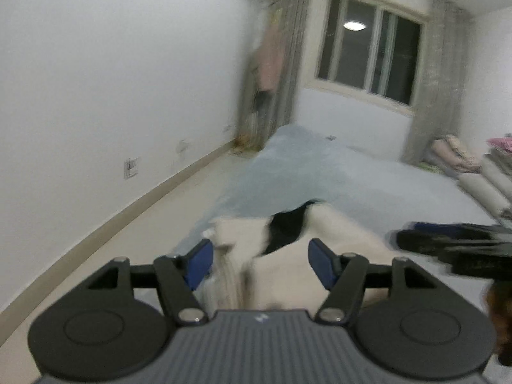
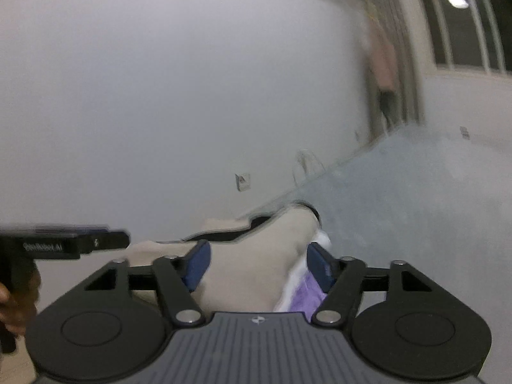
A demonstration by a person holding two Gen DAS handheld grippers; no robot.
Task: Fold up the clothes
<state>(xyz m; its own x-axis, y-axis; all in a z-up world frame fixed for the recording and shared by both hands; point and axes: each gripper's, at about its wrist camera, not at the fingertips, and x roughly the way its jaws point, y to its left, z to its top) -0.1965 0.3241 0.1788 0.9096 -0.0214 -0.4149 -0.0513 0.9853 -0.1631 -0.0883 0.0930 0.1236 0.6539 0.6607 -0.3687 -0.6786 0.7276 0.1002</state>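
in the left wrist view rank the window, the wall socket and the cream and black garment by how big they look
1. Cream and black garment, though nearness to the camera inflates it.
2. Window, slightly smaller in the frame, so the order against the garment is unsure.
3. Wall socket, clearly smallest.

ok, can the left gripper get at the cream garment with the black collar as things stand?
Probably yes: the left gripper is open, the cream garment lies right between its fingers on the bed, nothing in between.
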